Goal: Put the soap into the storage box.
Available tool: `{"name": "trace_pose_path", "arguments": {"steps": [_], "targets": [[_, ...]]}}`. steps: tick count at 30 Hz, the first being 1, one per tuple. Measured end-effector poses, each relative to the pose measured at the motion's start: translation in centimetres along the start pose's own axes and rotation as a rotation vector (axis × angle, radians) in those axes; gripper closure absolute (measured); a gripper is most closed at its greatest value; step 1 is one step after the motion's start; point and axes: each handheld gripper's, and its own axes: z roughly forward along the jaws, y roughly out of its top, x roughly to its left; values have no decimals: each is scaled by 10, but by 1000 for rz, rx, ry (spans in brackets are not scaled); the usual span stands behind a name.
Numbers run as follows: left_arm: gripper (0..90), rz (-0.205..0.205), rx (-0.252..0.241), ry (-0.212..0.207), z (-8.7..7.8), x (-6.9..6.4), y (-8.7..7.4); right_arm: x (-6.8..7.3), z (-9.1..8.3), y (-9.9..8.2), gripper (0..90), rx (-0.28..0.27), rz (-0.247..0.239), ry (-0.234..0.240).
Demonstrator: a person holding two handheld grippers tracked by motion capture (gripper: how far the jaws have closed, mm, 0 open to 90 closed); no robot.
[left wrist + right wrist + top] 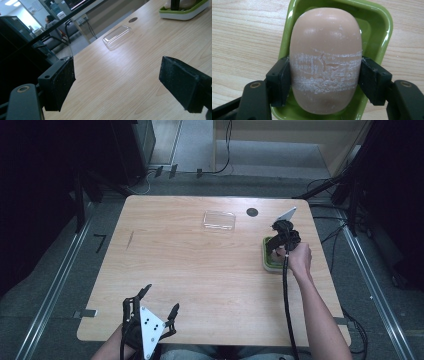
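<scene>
A pale wooden worktop (200, 270) carries a green dish (377, 27) at its right edge, where the right tongs (324, 75) clench the soap bar (325, 50); lift it straight, squeezing gently. The left tongs (117, 82) wait released, near

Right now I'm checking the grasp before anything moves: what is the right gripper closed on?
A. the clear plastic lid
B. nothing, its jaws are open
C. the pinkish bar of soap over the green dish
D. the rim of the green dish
C: in the right gripper view, the right gripper presses its pads on both sides of the bar of soap, over the green dish.
</scene>
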Motion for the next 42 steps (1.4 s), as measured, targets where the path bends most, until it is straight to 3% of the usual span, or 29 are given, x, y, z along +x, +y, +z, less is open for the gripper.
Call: {"name": "trace_pose_path", "arguments": {"steps": [27, 42], "targets": [[140, 2, -6, 3, 0, -1, 0, -4, -1, -2, 344, -22, 10, 5], [140, 5, -9, 1, 0, -1, 0, -5, -15, -12, 234, -35, -15, -4]]}}
